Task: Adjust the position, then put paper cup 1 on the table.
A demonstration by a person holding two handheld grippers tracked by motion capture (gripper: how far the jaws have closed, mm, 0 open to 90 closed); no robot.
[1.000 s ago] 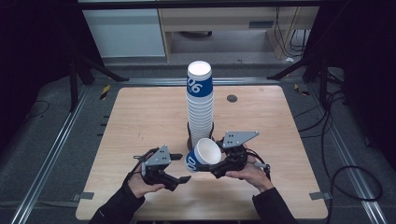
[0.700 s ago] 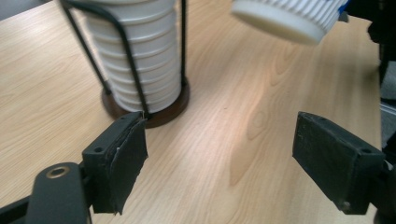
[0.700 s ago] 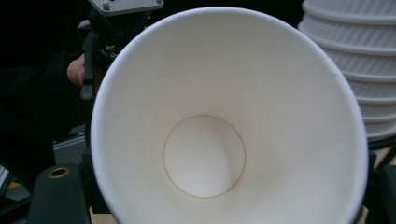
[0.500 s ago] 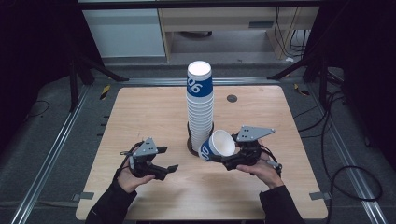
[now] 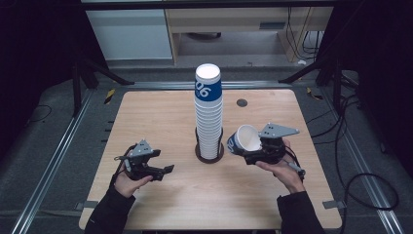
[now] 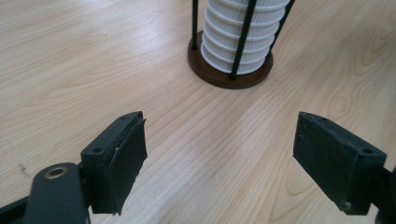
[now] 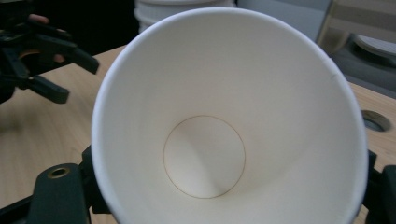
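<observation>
The right tongs [image 5: 251, 148] squeeze one paper cup [image 5: 243, 140] to keep it off the cup stack [image 5: 209, 114], while the left tongs [image 5: 163, 170], which have just been opening, stand apart with nothing between them.

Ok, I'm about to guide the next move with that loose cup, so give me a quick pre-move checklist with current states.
1. Right gripper shut on the paper cup: ok.
2. Cup empty inside, per the right gripper view: ok.
3. Left gripper open, nothing between its jaws: ok.
4. Cup stack upright in its holder: ok.
5. Held cup apart from the stack: ok.
6. Whether the grip is firm enough: cannot tell.
</observation>
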